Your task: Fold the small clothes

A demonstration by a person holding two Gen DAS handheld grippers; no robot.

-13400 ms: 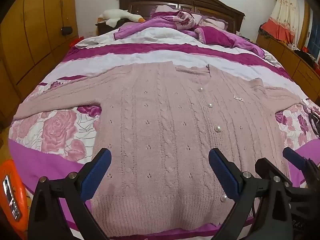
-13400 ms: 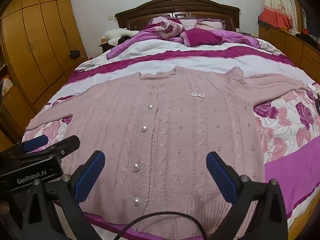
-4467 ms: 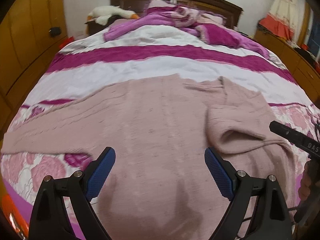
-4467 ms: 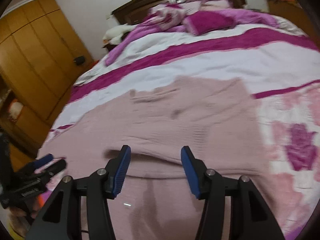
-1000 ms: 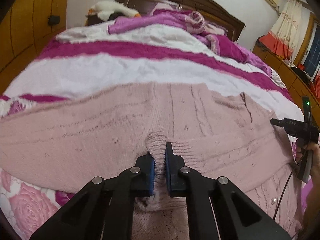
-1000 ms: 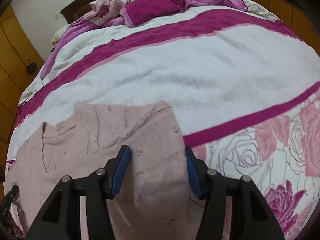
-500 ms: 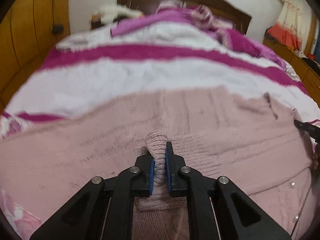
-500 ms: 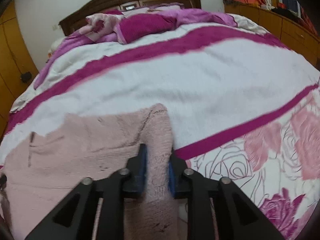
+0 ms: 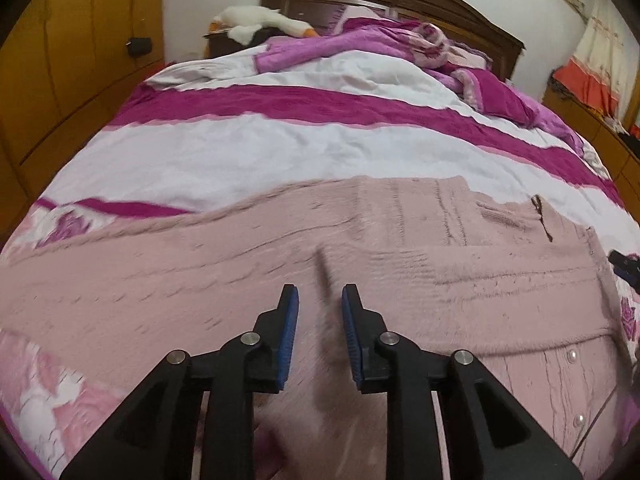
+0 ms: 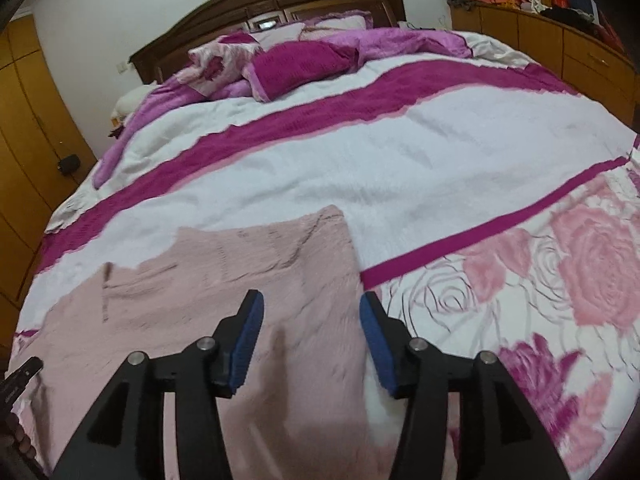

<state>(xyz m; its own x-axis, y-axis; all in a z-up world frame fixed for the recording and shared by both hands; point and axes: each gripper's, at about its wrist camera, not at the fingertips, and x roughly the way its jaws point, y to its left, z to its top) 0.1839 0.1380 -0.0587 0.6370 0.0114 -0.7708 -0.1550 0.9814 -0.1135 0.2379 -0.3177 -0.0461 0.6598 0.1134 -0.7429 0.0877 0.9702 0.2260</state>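
A pink knit cardigan [image 9: 400,240] with pearl buttons lies spread on the bed, its right sleeve folded across the body. Its left sleeve [image 9: 100,260] still stretches out to the left. My left gripper [image 9: 319,300] hovers open just above the folded sleeve's cuff end, with a small raised ridge of knit between the pads. My right gripper [image 10: 310,312] is open over the cardigan's right folded edge [image 10: 320,280], holding nothing. The cardigan's neckline [image 10: 120,276] shows at the left of the right wrist view.
The bed [image 10: 400,152] has a white, magenta and rose-print quilt. Crumpled bedding and pillows [image 10: 304,60] lie by the dark headboard. A white plush goose [image 9: 256,20] sits at the back left. Wooden wardrobes [image 9: 60,60] stand left, a low cabinet [image 10: 560,28] right.
Both grippers have opened and let go of the cardigan. The pinched fabric in the left gripper has dropped flat, and the right gripper has released the folded edge.
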